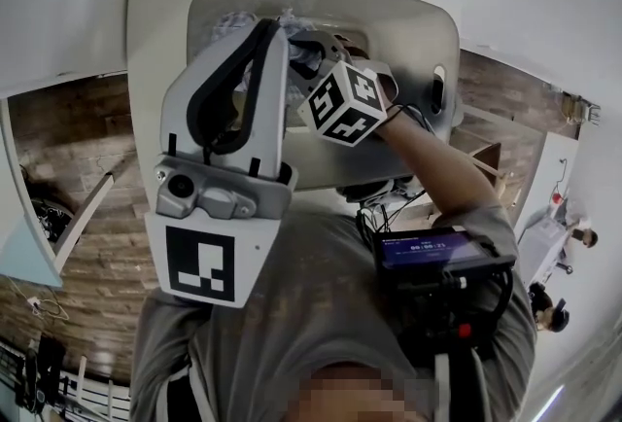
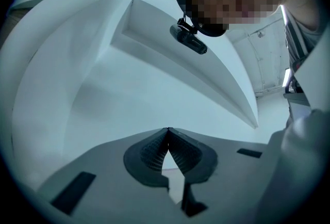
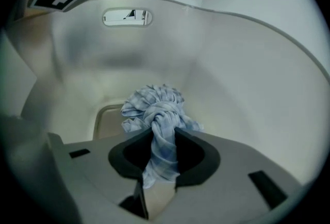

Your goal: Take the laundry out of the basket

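Inside the white plastic laundry basket [image 3: 242, 68] the right tongs [image 3: 163, 138] clench a crumpled pale-blue checked cloth [image 3: 154, 107]. In the head view the left tongs [image 2: 167, 132], pressed together and empty, cover most of the basket's interior.

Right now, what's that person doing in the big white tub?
A person is emptying a white laundry basket with two handheld grippers. The right gripper reaches down inside, pinching a bunched blue checked cloth. The left gripper is shut with nothing in it, held up out of the basket.
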A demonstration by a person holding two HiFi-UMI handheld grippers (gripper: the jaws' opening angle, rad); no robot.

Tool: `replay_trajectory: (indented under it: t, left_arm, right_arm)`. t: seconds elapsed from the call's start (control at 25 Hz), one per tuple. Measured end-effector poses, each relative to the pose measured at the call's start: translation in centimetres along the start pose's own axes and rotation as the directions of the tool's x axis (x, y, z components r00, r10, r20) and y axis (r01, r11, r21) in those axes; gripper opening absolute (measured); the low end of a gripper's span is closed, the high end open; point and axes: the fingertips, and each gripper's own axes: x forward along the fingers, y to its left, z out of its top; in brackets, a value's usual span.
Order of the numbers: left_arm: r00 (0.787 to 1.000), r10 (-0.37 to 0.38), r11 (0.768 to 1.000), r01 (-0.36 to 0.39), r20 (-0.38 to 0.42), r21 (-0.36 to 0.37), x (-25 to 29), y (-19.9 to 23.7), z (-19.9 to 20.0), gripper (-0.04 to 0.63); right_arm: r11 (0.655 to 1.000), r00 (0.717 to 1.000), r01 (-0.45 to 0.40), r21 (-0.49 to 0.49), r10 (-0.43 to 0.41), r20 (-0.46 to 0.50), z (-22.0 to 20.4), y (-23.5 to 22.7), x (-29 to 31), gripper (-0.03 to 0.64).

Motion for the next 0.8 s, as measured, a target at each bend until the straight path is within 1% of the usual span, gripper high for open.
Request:
replay_trajectory:
  t: [0.12,0.24,0.32,0.4,0.6,0.8]
  left_arm:
    - [1.000,0.027,0.999,-0.027,0.008,0.027,-1.0,-0.2,0.9,0.008]
    - [0.999,0.038,0.998,-0.039,0.017,0.051,-2.1,-1.0,2.0,0.008]
    - [0.999,0.042,0.997,-0.043,0.022,0.068,-2.6,-1.7,2.7,0.008]
    - [0.999,0.039,0.995,-0.042,0.036,0.087,-3.0,-2.1,3.3,0.008]
    - [0.998,0.024,0.995,-0.030,0.062,0.100,-4.5,-4.3,5.1,0.008]
    - [0.996,0.014,0.987,-0.027,0.084,0.158,-6.6,-7.1,6.9,0.008]
  right_arm:
    - [1.000,0.999,0.010,0.009,-0.010,0.038,1.2,-0.1,-1.6,0.114]
    - [0.999,0.996,0.033,0.032,-0.036,0.076,2.1,-0.5,-3.8,0.112]
    - [0.997,0.992,0.057,0.054,-0.062,0.107,2.9,-1.1,-5.7,0.112]
    - [0.993,0.982,0.096,0.064,-0.105,0.155,4.2,-2.2,-7.4,0.112]
    - [0.979,0.939,0.177,0.099,-0.198,0.281,7.5,-3.2,-13.1,0.110]
    - [0.958,0.867,0.241,0.154,-0.284,0.410,10.3,-3.6,-19.9,0.110]
